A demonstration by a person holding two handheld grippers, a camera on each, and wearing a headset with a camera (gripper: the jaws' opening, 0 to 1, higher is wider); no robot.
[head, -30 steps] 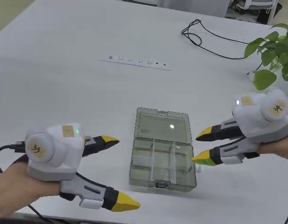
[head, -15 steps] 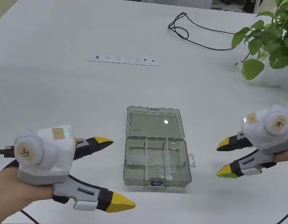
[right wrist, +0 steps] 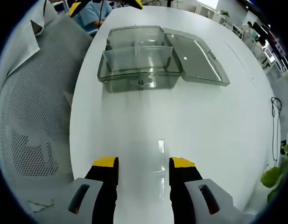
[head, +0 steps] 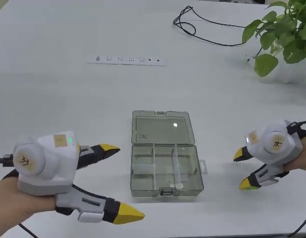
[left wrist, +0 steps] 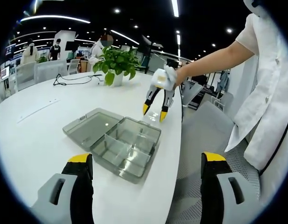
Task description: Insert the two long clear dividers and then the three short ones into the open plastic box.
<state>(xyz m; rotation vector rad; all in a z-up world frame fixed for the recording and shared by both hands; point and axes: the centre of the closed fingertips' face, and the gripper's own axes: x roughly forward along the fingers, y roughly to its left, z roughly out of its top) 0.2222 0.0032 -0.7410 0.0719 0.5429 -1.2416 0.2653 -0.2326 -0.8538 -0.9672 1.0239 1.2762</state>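
Head view: right hand-held gripper (head: pixel 241 170) (jaws apart) is near open plastic box (head: pixel 162 128).

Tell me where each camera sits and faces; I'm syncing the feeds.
Head view: on the person's head, looking down at the open plastic box; shows left gripper, right gripper and the hands.
Left gripper view: on the left gripper, facing across the box toward the right gripper; own jaws, the person's arm.
Right gripper view: on the right gripper, facing the box; own jaws.
Shared: all show the box; head and left gripper views show the right gripper.
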